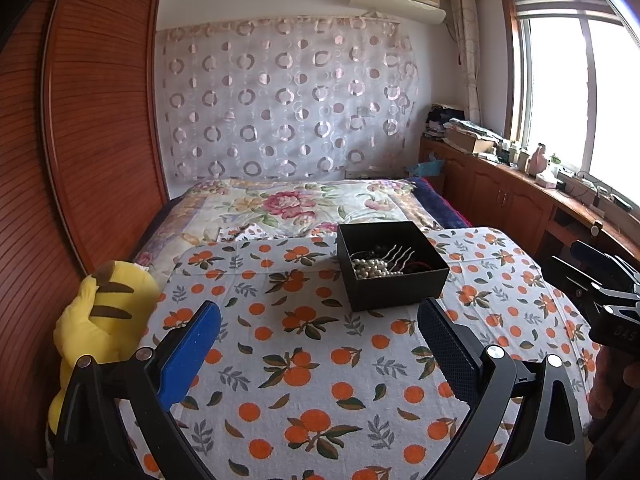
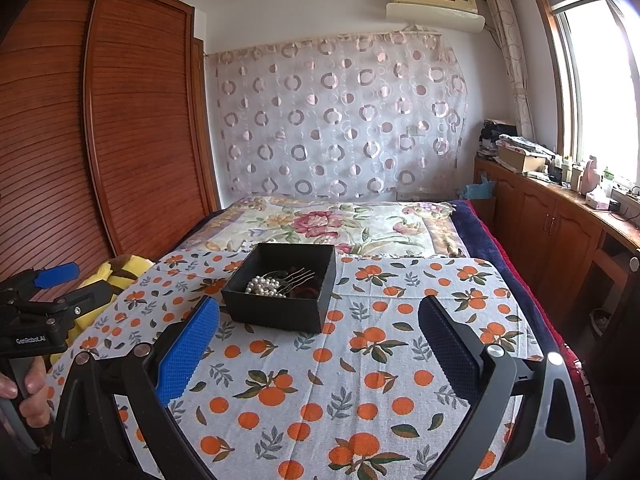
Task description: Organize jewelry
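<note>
A black open box (image 1: 394, 288) sits on an orange-print cloth (image 1: 304, 360); it also shows in the right wrist view (image 2: 280, 312). Inside lie a white pearl string (image 1: 370, 269) (image 2: 264, 286), a silver hair comb (image 1: 398, 258) (image 2: 298, 278) and some dark pieces. My left gripper (image 1: 320, 320) is open and empty, just short of the box. My right gripper (image 2: 320, 316) is open and empty, with the box ahead and slightly left. Each gripper also shows at the edge of the other's view, the right one (image 1: 600, 284) and the left one (image 2: 52, 280).
A yellow plush toy (image 1: 100, 320) lies at the cloth's left edge. Behind the cloth is a floral bedspread (image 1: 288, 204). A wooden wardrobe (image 1: 92, 120) stands on the left. A wooden counter (image 1: 520, 184) with clutter runs under the window on the right.
</note>
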Demonstrator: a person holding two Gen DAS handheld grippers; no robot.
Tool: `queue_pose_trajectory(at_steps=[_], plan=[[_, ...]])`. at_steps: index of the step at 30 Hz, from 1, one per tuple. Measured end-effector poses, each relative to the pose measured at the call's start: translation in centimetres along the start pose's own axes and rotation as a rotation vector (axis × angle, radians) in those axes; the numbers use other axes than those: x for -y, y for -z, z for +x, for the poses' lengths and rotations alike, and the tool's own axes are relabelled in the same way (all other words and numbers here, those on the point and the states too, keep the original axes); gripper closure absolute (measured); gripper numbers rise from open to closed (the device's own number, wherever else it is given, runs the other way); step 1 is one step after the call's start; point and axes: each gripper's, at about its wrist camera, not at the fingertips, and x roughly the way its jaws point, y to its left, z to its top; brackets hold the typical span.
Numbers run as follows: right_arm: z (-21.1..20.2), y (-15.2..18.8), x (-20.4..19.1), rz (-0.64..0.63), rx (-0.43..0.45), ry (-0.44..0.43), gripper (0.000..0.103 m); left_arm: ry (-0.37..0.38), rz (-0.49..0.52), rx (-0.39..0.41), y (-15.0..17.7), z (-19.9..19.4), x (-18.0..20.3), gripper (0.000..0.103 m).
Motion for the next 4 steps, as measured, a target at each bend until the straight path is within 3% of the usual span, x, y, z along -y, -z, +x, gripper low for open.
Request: queue_pose_trajectory(at_steps=[4], plan=[[-0.03, 0.03, 0.0, 0.0, 0.001, 0.001, 0.003, 0.002, 0.0, 0.001, -0.06, -0.05, -0.03, 0.008]])
